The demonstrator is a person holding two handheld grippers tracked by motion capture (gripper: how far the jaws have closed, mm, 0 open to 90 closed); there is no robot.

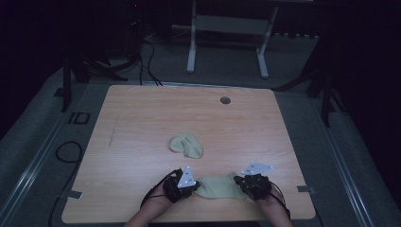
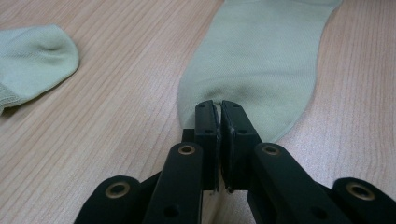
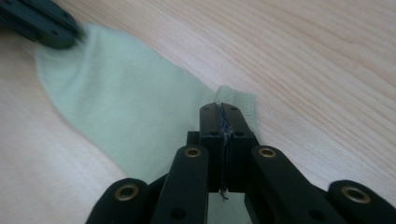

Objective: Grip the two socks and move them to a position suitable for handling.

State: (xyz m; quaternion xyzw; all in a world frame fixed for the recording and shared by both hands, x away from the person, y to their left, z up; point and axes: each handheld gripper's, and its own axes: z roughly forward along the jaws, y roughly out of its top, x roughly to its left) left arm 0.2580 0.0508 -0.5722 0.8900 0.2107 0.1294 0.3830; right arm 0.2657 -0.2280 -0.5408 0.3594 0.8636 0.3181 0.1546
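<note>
Item: flat sock [image 1: 220, 187], pale green, thin knit.
Location: on table [image 1: 142, 118], close to near edge, a bit R of centre, between the two grippers.
Long axis: runs L–R, roughly parallel to near edge; lies flat, no folds seen.
Pointing: rounded toe end at L gripper side; ribbed cuff end [image 3: 243, 105] at R gripper side, so toe points toward table's L edge.
L gripper [image 2: 219, 106]: jaws pressed together, no gap; tips sit on toe edge of sock [image 2: 257, 60]; looks like cloth pinched, though the nip itself is hidden by the jaws.
R gripper [image 3: 225, 109]: jaws closed tight on cuff corner; a tab of ribbing sticks out past the tips.
Why held so: one grip per end keeps the sock stretched & smooth along its length; prob. set up for a fold end-to-end or for laying it straight (judgement).
Other gripper in R gripper view: L gripper seen far off at toe end, upper L of frame.
Item 2: second sock [image 1: 186, 145], same colour, bunched/curled, nearer table centre, well apart from the grippers.
Why there: prob. waiting its turn or parked out of the work zone (judgement).
Hands: person's hands [image 1: 272, 201] come in over near edge.
</note>
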